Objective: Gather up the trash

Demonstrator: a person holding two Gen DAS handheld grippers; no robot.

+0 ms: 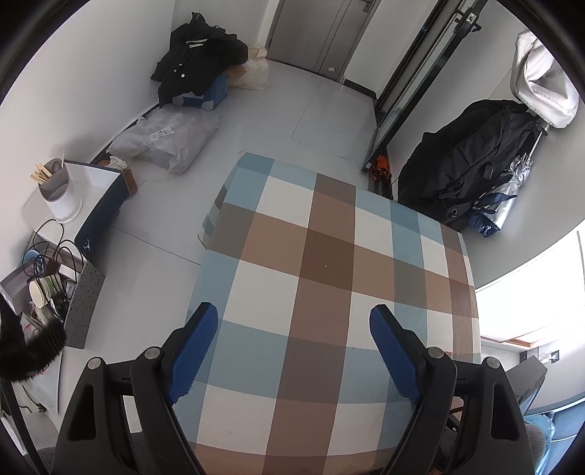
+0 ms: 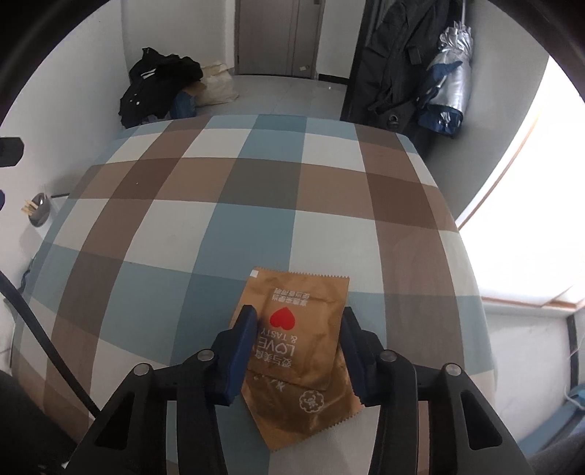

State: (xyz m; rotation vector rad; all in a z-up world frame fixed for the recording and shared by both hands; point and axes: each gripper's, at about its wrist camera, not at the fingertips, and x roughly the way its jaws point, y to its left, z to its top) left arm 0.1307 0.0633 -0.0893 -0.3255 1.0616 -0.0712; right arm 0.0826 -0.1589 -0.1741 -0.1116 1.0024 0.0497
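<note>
So the right tool (image 2: 298, 347) has its blue pads squeezed in against both side edges of the brown snack wrapper (image 2: 299, 350), which lies flat on the checked bench (image 2: 219, 219). I'd pinch firmly and lift straight up, since thin foil like that probably buckles or slips. The left tool (image 1: 292, 350) hangs spread apart over bare cloth, holding nothing.

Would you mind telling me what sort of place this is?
Probably a small lived-in room at home: a checked tablecloth, coats heaped by the door, and a chopstick holder.
</note>
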